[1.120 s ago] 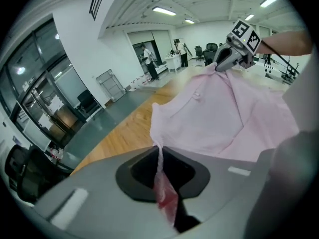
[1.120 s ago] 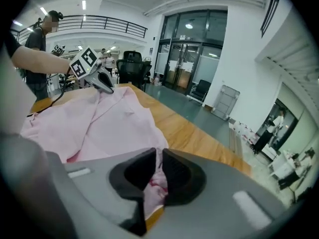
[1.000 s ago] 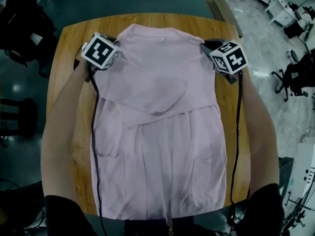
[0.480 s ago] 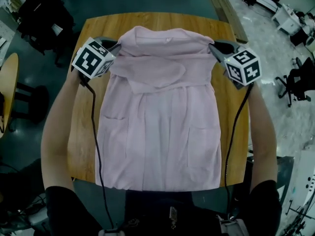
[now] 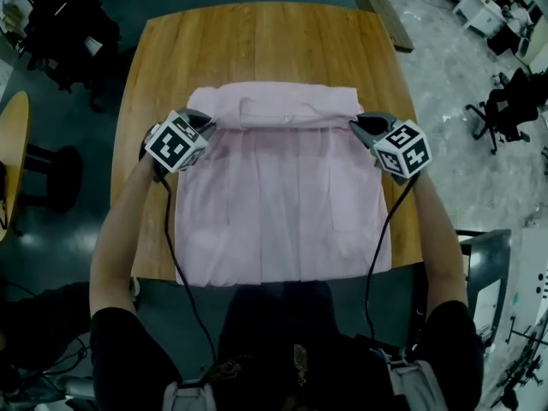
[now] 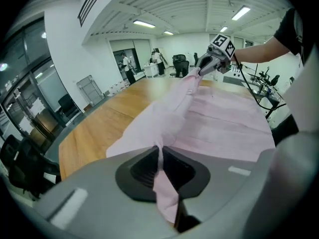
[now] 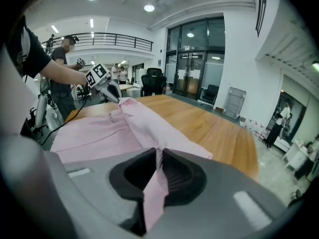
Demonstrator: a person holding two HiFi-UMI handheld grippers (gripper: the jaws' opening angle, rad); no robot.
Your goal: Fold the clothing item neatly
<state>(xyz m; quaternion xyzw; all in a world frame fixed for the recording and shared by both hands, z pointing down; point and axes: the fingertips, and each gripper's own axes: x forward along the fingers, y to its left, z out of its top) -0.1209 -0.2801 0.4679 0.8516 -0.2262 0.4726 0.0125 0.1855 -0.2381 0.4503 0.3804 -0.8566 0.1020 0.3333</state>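
A pale pink garment [image 5: 282,204] lies flat on the wooden table [image 5: 257,45], its near hem hanging over the table's front edge. Its far part is doubled over, which leaves a straight folded band [image 5: 282,105] across the top. My left gripper [image 5: 205,121] is shut on the left end of that folded layer, and pink cloth runs between its jaws [image 6: 159,152]. At the right end, my right gripper [image 5: 359,125] is shut on the cloth [image 7: 158,156] in the same way. Each gripper view shows the other gripper across the garment: the right gripper [image 6: 209,63] and the left gripper [image 7: 105,86].
Bare wood shows beyond the fold and in strips along both sides of the garment. Office chairs [image 5: 505,110] stand on the floor at the right. A round table edge [image 5: 8,161] and dark seats [image 5: 60,24] are at the left.
Both grippers have drawn the garment's far edge toward me, laying the collar and sleeve part over the body. The whole garment has slid nearer on the table.
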